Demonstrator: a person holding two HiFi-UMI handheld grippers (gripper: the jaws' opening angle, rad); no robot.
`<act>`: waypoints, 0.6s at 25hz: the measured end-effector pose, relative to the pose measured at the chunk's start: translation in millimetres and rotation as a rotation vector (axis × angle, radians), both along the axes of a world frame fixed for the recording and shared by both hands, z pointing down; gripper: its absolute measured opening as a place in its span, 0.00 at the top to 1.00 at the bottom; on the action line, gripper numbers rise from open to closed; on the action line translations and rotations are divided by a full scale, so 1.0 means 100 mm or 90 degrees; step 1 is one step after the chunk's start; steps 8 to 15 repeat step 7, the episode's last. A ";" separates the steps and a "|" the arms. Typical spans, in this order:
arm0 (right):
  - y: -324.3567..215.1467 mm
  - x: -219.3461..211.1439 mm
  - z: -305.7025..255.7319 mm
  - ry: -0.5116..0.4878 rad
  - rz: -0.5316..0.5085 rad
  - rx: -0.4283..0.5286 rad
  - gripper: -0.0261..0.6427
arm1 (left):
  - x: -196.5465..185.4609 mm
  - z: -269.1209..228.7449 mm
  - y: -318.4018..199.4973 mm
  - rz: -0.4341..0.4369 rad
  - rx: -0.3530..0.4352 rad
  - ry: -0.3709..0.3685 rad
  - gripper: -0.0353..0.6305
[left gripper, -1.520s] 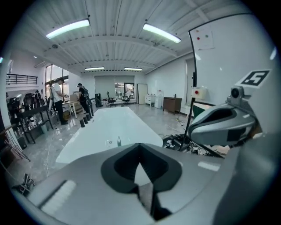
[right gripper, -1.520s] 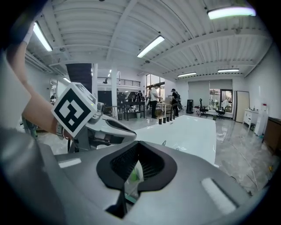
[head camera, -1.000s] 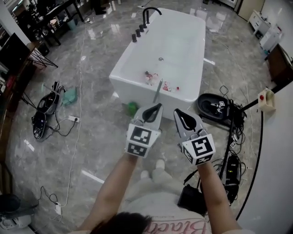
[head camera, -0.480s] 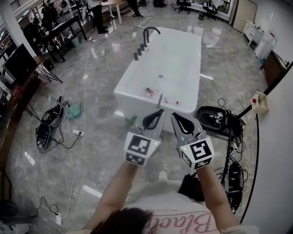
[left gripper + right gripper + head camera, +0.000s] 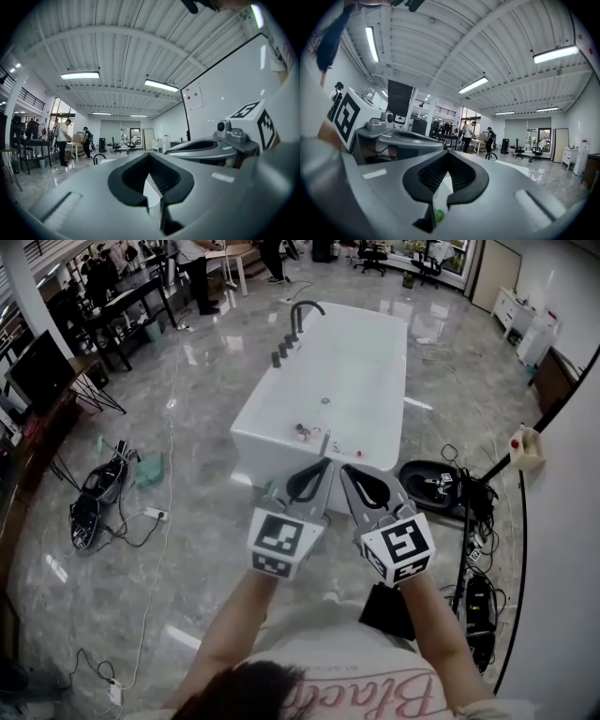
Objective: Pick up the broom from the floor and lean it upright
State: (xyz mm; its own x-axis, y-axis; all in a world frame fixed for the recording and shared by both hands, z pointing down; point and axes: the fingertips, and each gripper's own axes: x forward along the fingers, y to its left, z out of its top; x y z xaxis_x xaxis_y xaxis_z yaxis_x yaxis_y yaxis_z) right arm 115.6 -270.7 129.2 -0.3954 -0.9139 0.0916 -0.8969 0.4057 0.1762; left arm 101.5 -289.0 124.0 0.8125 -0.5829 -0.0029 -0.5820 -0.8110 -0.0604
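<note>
The broom leans against the white bathtub's near wall. Only a short piece of its grey-green handle (image 5: 325,441) shows above my grippers, and its brush end is hidden behind them. My left gripper (image 5: 323,465) and right gripper (image 5: 345,471) are held up side by side in front of the tub, apart from the broom. Both are shut with nothing between the jaws. In the left gripper view the left gripper (image 5: 149,154) points level across the room, with the right gripper (image 5: 211,147) beside it. The right gripper view shows the right gripper (image 5: 449,153) shut and the left gripper (image 5: 403,138) at its left.
The bathtub (image 5: 272,423) with a black faucet (image 5: 305,310) stands ahead. Cables and black devices (image 5: 98,488) lie on the floor at left. A round black device (image 5: 436,479) and more cables lie at right, by a white wall (image 5: 562,568). People stand at tables far back.
Both grippers have risen and drawn closer together in front of the tub. The broom's green brush end, visible a second ago, is now covered by the left gripper.
</note>
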 end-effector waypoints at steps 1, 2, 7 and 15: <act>0.01 -0.02 -0.01 0.001 -0.004 0.002 0.96 | -0.01 0.00 0.00 -0.003 -0.001 0.003 0.95; 0.02 -0.03 -0.02 0.003 -0.009 0.003 0.96 | -0.01 0.00 0.01 -0.006 -0.001 0.006 0.95; 0.05 -0.03 -0.02 0.008 -0.026 0.010 0.96 | -0.02 0.11 -0.03 -0.026 0.002 0.005 0.95; 0.05 -0.03 -0.02 0.008 -0.026 0.010 0.96 | -0.02 0.11 -0.03 -0.026 0.002 0.005 0.95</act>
